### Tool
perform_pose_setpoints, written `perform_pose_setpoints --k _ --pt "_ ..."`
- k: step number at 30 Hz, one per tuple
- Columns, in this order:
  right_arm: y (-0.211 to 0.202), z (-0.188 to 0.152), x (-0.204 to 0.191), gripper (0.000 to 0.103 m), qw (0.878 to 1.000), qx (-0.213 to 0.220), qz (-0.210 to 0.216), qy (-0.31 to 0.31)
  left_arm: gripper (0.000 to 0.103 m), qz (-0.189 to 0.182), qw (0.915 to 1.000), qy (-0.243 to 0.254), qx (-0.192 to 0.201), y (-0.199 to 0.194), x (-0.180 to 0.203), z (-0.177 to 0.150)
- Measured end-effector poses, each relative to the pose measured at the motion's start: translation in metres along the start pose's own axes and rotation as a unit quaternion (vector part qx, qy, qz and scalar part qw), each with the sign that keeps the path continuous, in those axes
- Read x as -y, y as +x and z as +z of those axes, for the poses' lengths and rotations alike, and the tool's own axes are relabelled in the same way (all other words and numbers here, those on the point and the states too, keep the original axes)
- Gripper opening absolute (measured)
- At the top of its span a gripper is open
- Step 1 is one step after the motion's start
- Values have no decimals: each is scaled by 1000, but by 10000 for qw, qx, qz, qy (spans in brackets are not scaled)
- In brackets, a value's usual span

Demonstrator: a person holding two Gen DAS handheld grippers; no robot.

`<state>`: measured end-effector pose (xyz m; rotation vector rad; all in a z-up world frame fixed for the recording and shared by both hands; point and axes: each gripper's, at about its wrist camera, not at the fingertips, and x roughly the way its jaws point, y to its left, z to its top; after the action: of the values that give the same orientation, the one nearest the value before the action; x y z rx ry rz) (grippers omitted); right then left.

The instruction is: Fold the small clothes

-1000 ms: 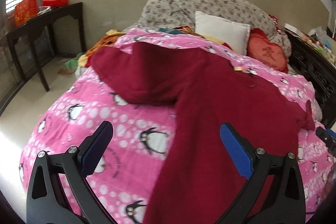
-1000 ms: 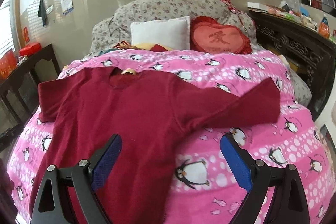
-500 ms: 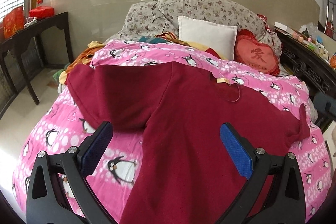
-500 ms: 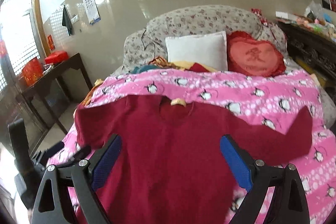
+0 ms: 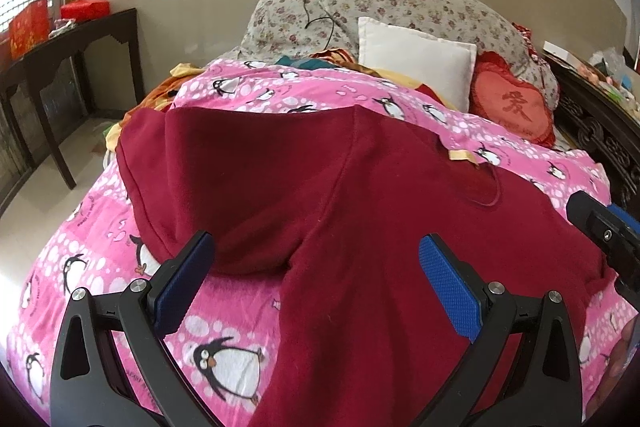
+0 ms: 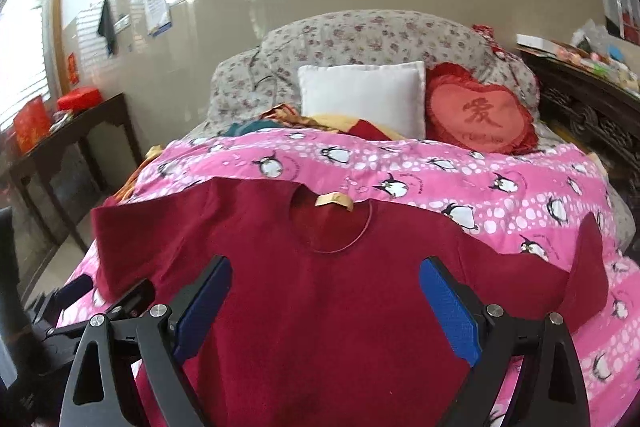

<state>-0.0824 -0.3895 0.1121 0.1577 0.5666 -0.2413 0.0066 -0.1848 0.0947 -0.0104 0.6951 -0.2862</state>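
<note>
A dark red long-sleeved top (image 6: pixel 332 299) lies spread flat on the pink penguin quilt (image 6: pixel 460 167), collar and tan label (image 6: pixel 334 201) at the far side, sleeves out to both sides. It also shows in the left wrist view (image 5: pixel 360 211), with its left sleeve (image 5: pixel 192 179) near. My left gripper (image 5: pixel 316 279) is open and empty above the sleeve's underarm. My right gripper (image 6: pixel 324 307) is open and empty above the chest. The right gripper's tip shows at the right edge of the left wrist view (image 5: pixel 604 231).
A white pillow (image 6: pixel 364 95), a red heart cushion (image 6: pixel 480 115) and a floral bolster (image 6: pixel 360 43) lie at the bed's head with loose clothes. A dark side table (image 5: pixel 60 67) stands left. A carved dark cabinet (image 6: pixel 592 99) stands right.
Both grippers have shifted view: the left has come closer to the left sleeve, the right has swung left to face the collar and chest. Both stayed open.
</note>
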Motion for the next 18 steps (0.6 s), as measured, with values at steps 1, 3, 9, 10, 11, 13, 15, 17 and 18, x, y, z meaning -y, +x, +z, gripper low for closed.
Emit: perform_pose_setpoints --k 1,3,9,10,11,13,15,17,18 --pt "5 -1 1 94 10000 -15 -12 47 102 46 10000 0 18 3 -1 0" --pt "14 -6 3 94 10000 -59 -13 72 102 153 9999 44 32 11 -2 -2" --pt "35 -19 9 94 9997 -206 -23 157 102 35 9998 -158 -112 26 -11 -6" --pt "36 -21 10 94 9996 -223 -3 190 102 30 9998 -169 -115 27 -11 -7" --pt "37 -23 12 94 9995 -233 17 218 102 43 9998 -163 -115 28 -11 -8" --pt "39 -24 15 94 9994 -231 25 243 102 91 9998 -112 -106 29 -10 -10" --pt "39 -25 17 94 9995 -203 -20 258 102 118 9998 -102 -87 29 -10 -11" --pt "41 -26 20 94 9994 -181 -60 287 102 111 9998 -116 -77 29 -10 -11" --pt "42 -27 21 94 9993 -194 -64 305 102 110 9998 -118 -68 28 -10 -11"
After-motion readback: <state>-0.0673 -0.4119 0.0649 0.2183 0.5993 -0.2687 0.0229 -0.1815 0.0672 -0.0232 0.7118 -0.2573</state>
